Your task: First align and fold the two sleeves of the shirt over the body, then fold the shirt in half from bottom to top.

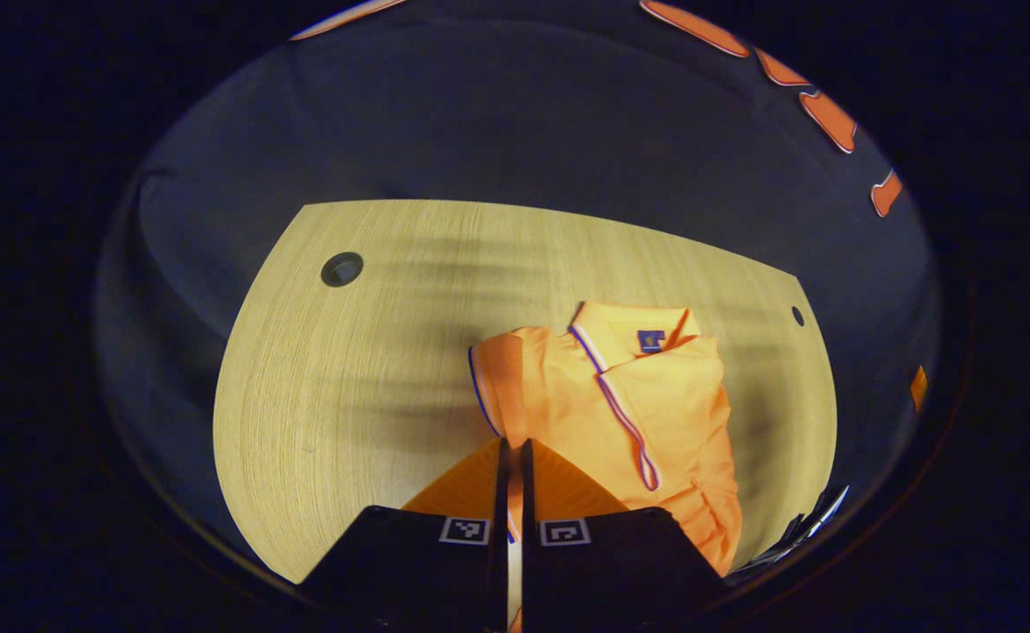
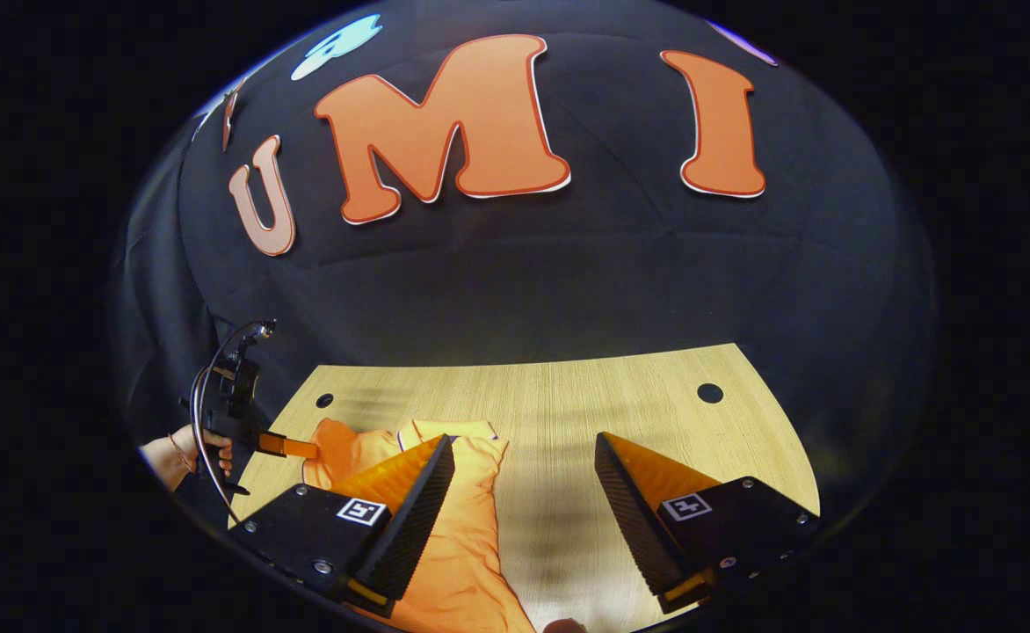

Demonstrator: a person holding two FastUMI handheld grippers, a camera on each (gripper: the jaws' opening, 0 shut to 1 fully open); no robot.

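An orange polo shirt lies collar-away on the wooden table, its placket trimmed in white and blue. In the left gripper view my left gripper is shut, its tips meeting at the blue-edged hem of the near sleeve, which is drawn in over the body. The right gripper view shows the left gripper held by a hand, its tip at the bunched sleeve. My right gripper is open above the table, one finger over the shirt, the other over bare wood.
The table has round holes near its far corners. Black cloth wall stands behind the table's far edge. Bare wood lies left of the shirt in the left gripper view and right of it in the right gripper view.
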